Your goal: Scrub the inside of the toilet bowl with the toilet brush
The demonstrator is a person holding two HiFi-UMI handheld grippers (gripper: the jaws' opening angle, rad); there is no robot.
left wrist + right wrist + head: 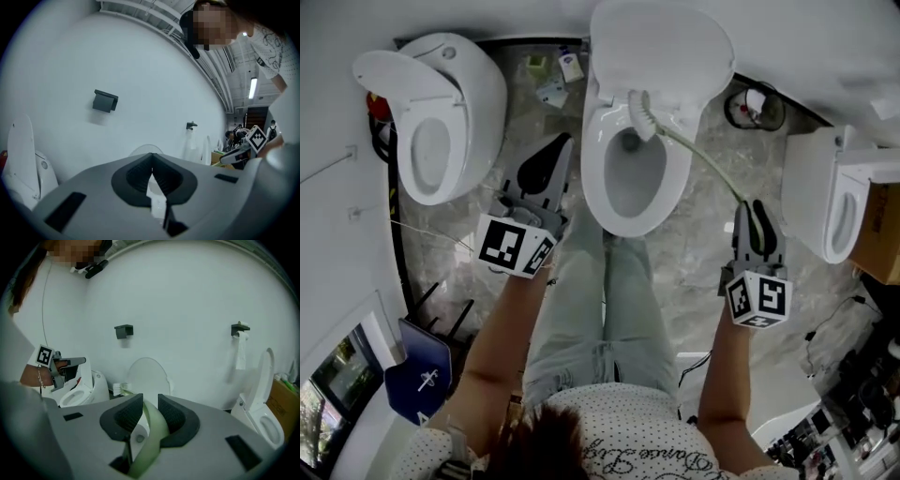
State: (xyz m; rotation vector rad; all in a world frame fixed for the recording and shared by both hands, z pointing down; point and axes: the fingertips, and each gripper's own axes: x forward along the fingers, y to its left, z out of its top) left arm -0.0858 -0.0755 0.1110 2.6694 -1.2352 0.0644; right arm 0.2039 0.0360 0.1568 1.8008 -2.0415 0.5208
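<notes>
Your right tool (pixel 150 414) was pinched on the far end of the pale green handle of the toilet brush (pixel 643 114), evidently to give you reach while you stood back from the toilet bowl (pixel 591 178). The bristle head lay at the back of the bowl, just below the raised lid (pixel 661 42); whether it touched the porcelain could not be told. Your left tool (pixel 555 157) hung beside the bowl's left side, jaws pressed together on nothing, presumably kept clear of the stroke.
</notes>
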